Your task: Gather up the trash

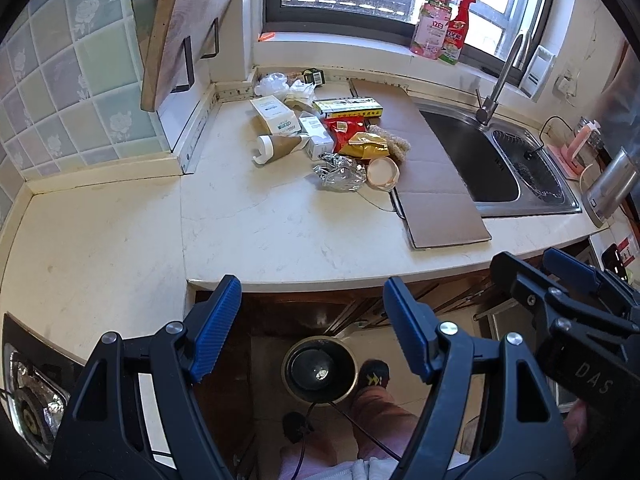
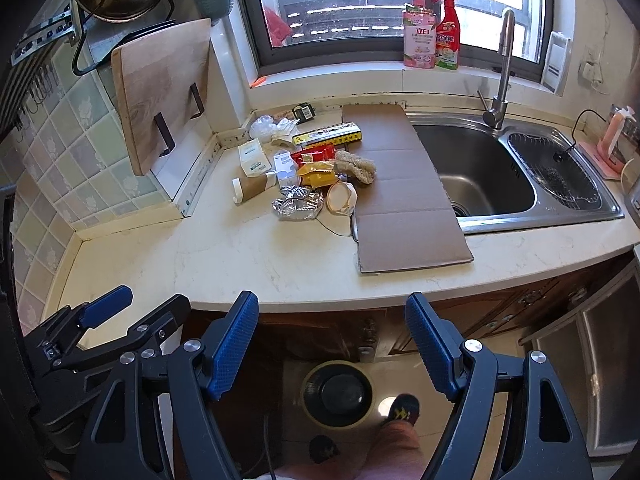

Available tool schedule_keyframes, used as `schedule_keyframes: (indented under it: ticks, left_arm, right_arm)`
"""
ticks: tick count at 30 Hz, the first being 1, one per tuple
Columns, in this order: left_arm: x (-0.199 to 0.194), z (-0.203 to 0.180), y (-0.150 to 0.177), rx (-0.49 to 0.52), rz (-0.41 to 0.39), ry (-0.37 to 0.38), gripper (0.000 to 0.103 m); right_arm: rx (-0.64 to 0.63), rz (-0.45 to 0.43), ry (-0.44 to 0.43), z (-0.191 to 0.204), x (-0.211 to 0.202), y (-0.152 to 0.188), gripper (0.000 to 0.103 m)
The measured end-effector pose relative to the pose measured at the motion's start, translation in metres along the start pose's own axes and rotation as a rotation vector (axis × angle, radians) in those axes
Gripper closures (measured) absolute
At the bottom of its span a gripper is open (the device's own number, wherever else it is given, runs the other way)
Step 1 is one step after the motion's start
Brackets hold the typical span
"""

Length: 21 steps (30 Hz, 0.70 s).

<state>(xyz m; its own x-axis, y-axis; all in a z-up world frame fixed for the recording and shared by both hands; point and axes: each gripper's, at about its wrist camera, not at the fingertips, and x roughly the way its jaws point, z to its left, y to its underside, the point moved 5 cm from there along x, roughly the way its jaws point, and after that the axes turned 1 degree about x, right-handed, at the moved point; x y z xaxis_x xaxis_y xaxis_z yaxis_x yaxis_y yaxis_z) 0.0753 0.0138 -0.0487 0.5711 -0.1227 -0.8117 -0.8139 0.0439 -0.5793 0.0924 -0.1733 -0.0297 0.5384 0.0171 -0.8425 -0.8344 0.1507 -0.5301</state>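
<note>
Reaching first for the crumpled foil [image 1: 340, 172], nearest the cardboard sheet [image 1: 432, 168], seems wisest. Both the left gripper [image 1: 312, 328] and right gripper [image 2: 332, 344] hang spread and empty, well short of it.

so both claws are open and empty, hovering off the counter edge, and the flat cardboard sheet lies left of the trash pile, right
Not quite. The flat brown cardboard sheet lies right of the mixed pile of wrappers and boxes, between it and the steel sink, as the right wrist view shows. The rest holds: the left claw and right claw are both open and empty, off the pale stone counter edge.
</note>
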Motion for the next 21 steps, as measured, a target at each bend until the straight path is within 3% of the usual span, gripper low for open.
schedule_keyframes:
  ticks: [10,17,21]
  left_arm:
    - [0.076,0.003,-0.053,-0.139,0.088,-0.049,0.032]
    - [0.157,-0.010,-0.100,-0.229,0.130,0.004,0.032]
    - [0.202,-0.011,-0.114,-0.272,0.153,0.009,0.032]
  right_arm:
    - [-0.115,0.041,-0.130,-0.022,0.079,-0.096,0.026]
    - [-0.261,0.141,-0.202,-0.037,0.177,-0.153,0.036]
    - [-0.286,0.230,-0.259,-0.041,0.237,-0.159,0.048]
